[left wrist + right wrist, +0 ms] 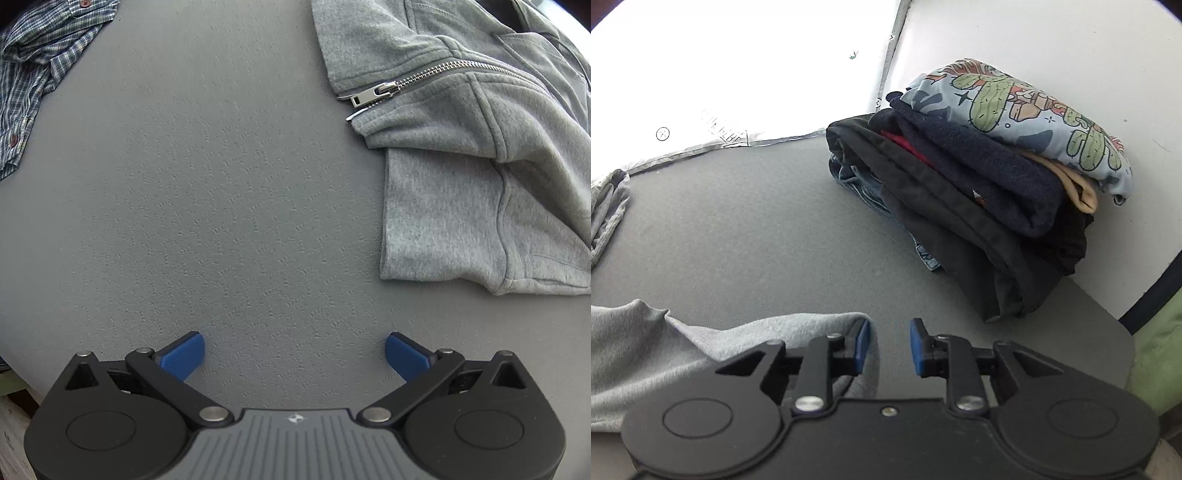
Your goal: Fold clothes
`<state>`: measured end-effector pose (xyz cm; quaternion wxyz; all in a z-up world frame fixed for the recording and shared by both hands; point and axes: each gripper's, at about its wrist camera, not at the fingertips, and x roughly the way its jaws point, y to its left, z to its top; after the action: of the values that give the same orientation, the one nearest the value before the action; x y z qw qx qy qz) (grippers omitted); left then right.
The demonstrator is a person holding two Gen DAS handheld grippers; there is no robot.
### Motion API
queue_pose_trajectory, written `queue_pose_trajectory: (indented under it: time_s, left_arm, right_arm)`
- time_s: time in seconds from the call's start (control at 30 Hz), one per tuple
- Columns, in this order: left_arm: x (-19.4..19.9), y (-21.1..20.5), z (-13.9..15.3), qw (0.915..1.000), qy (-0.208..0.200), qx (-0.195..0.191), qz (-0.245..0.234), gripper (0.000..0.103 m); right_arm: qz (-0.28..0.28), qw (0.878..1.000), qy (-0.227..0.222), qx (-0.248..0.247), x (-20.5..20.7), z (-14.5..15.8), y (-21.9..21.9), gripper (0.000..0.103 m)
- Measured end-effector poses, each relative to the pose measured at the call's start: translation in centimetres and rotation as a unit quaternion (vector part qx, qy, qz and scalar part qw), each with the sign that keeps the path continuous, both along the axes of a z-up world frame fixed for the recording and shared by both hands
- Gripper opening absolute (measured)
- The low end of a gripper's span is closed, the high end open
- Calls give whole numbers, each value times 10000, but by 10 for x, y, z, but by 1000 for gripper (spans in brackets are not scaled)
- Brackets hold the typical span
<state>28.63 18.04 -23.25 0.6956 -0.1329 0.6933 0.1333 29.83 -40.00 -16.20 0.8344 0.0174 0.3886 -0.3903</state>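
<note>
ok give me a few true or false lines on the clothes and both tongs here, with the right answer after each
1. The left tongs stand wide open over bare grey table. True.
2. The grey zip jacket is clamped in the left tongs. False: it lies off to their side, untouched.
3. A plaid shirt lies at the far left in the left wrist view. True.
4. The cactus-print garment sits at the bottom of the folded stack. False: it is on top.
5. The right tongs are clamped on the stack. False: they are apart from it, with a gap between the pads.
</note>
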Motion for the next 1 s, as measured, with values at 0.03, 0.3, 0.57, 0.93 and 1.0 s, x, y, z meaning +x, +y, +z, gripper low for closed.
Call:
queue_pose_trajectory:
  time_s: [0.03,0.3,0.57,0.93,1.0]
  left_arm:
    - [0,1,0,10000,22,-12,-9,103]
    - [2,8,-2,9994,250,-171,-136,103]
    - [-21,37,11,9957,-212,-622,-654,103]
    - [-29,121,12,9929,-762,807,-420,103]
    - [-12,115,-4,9949,-743,589,-355,103]
  right_arm:
    - [-6,10000,49,-37,-2,-4,13,38]
    - [1093,9794,81,1698,-16,-42,141,44]
    - [2281,9354,65,2701,0,-41,235,49]
    - [3309,8993,303,2844,25,-38,356,51]
    - [3885,8951,534,2121,24,-36,392,51]
